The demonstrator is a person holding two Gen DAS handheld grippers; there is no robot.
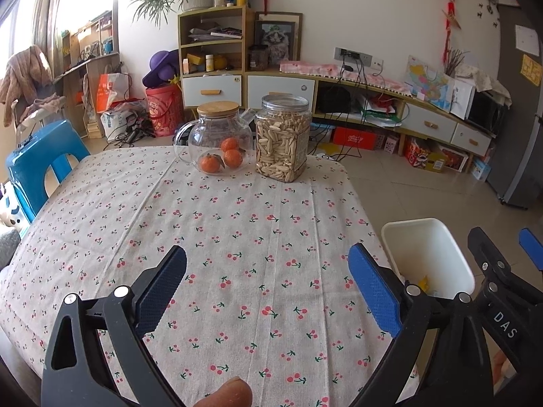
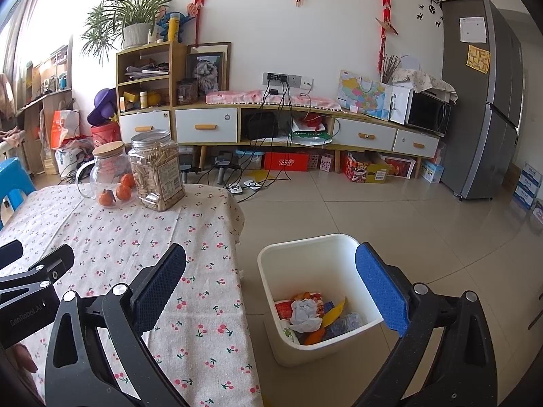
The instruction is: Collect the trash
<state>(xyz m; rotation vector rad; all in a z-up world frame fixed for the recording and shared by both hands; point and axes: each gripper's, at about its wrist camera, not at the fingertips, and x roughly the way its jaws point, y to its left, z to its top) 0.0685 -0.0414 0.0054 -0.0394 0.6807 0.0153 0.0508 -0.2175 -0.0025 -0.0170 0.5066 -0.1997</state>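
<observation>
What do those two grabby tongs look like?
Both match. The left tongs and the right tongs have black, triangle-shaped frames with silver bolts and flat, bumpy blue pads on the fingers. White letters read "DAS" on the right one and "GenRobot.AI" on the left. No cables or sleeves show.

- The right gripper [image 2: 271,288] hangs with jaws wide apart above the white trash bin [image 2: 305,254].
- Crumpled wrappers [image 2: 307,315] fill the bin beside the cherry-print counter [image 2: 135,237].

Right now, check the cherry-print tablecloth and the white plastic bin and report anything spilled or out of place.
Nothing stands out. The cherry-print tablecloth is bare of litter; the glass teapot and clear seed jar stand upright; the trash sits inside the white plastic bin.
</observation>
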